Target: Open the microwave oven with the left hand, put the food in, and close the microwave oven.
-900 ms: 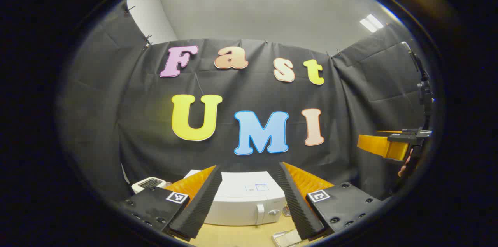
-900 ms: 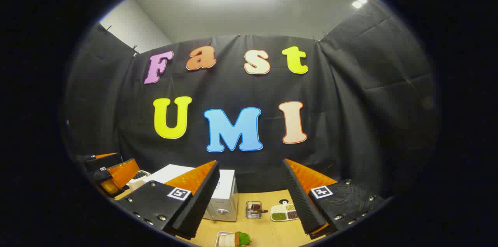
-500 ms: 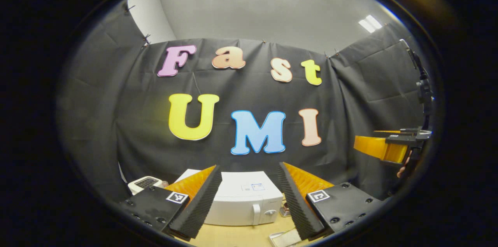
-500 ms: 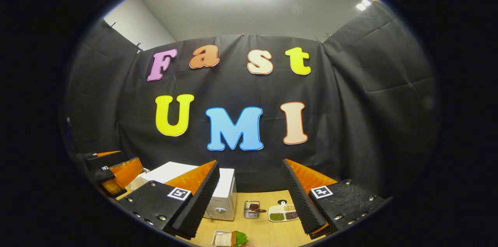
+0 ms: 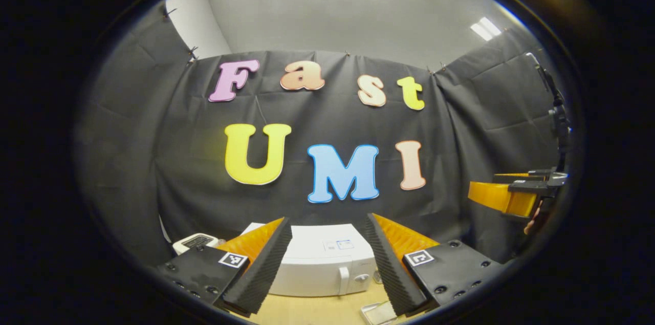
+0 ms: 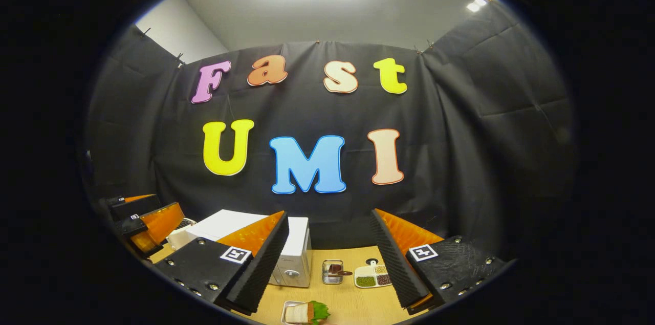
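A white microwave [image 5: 327, 261] stands on the wooden table, door shut, with its handle [image 5: 344, 280] and a knob near its right side. My left gripper [image 5: 327, 220] hovers open above and in front of it, nothing between its fingers. In the right gripper view the microwave [image 6: 294, 253] stands left of centre. The food, a sandwich with green lettuce on a small tray [image 6: 306, 312], lies at the table's near edge. My right gripper [image 6: 329, 214] hangs open above the table, holding nothing. The left gripper [image 6: 148, 222] shows at the far left, and the right gripper [image 5: 504, 197] at the far right.
A small metal basket [image 6: 332, 272] and a white divided dish of beans [image 6: 372, 278] sit on the table right of the microwave. A small white device [image 5: 197, 241] rests left of the microwave. A tray corner [image 5: 376, 312] peeks in at the bottom. Black cloth walls enclose the booth.
The right gripper view has tipped slightly down, showing a bit more of the table and the sandwich tray. The left gripper view has drifted only slightly. Both grippers stay open.
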Available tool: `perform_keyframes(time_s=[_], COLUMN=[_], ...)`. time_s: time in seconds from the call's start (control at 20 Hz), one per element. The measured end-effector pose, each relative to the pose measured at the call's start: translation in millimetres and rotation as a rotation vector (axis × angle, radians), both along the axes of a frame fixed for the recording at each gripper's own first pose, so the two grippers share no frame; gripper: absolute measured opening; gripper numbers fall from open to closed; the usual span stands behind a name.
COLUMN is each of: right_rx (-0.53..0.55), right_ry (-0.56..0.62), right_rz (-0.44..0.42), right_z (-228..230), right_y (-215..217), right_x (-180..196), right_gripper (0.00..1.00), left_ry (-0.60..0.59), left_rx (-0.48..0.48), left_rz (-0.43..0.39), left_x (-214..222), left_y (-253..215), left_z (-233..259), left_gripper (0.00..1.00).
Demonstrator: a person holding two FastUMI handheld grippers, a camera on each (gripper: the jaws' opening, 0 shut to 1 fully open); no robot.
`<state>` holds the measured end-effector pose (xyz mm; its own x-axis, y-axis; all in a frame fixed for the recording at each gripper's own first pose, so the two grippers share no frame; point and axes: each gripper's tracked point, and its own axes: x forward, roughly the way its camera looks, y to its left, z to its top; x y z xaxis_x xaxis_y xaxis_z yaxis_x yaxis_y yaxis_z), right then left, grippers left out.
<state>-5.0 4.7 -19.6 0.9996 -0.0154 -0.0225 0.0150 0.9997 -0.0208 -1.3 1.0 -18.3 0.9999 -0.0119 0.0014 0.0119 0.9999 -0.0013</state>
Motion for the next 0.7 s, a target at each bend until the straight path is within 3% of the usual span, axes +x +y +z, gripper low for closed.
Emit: perform_keyframes(time_s=[0.3, 0.7], right_rx=[-0.022, -0.023], right_ry=[0.048, 0.123], right_rz=[-0.010, -0.038], right_z=[-23.8, -52.1], right_y=[-3.7, -36.4], right_x=[-2.0, 7.1], right_gripper=[0.96, 0.96], left_ry=[0.075, 0.266], left_rx=[-0.013, 0.028], left_rz=[-0.058, -0.100], left_x=[19.2, 74.7], left_y=[-21.6, -48.2], left_z=[-63.0, -197.8], left_gripper=[0.95, 0.95])
